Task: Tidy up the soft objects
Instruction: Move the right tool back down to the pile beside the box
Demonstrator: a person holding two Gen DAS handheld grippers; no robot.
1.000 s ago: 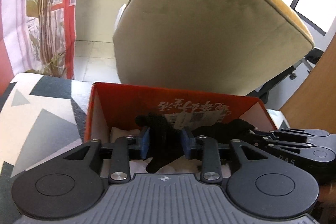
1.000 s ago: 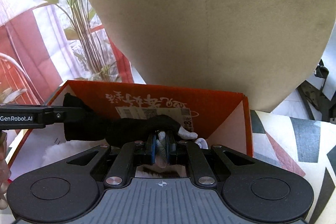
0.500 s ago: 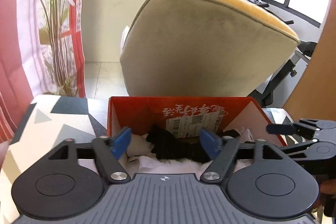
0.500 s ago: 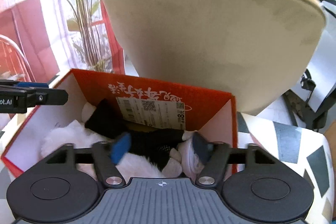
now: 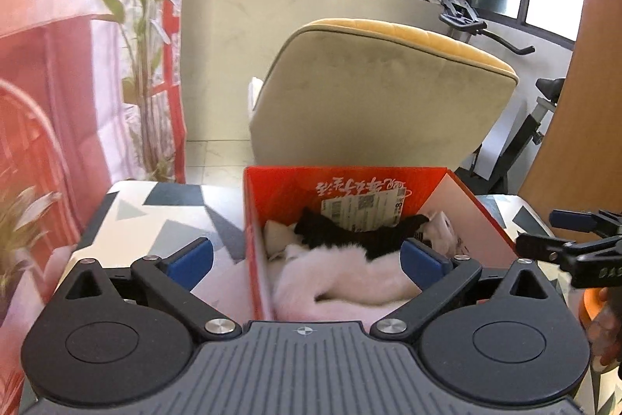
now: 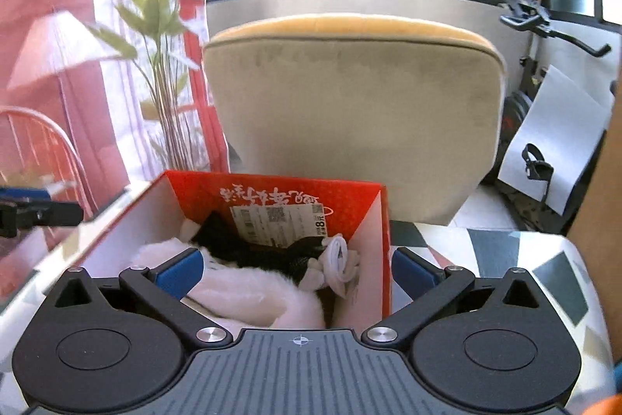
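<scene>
- A sunlit room: windows along the top of the frame, a tan upholstered chair (image 5: pixel 381 96) in the middle, a potted plant (image 6: pixel 155 37) and red curtain at the left, an exercise bike at the right edge.
- Low in both frames, a tabletop with a geometric-print cloth (image 5: pixel 155 216) carries an open red box (image 5: pixel 350 181).
- Inside the box, at centre frame, a black sock (image 5: pixel 350 234) lies across white fluffy fabric (image 5: pixel 342 279); a white cord (image 6: pixel 340 259) sits at the box's right side.
- The left gripper (image 5: pixel 307 261) is spread wide and holds nothing; its blue pads straddle the box's left wall.
- The right gripper (image 6: pixel 297 269) is equally wide and empty, straddling the box's right wall.
- Judgement: the visible soft items are already boxed; no others show on the cloth, so little seems left, perhaps tidying.
</scene>
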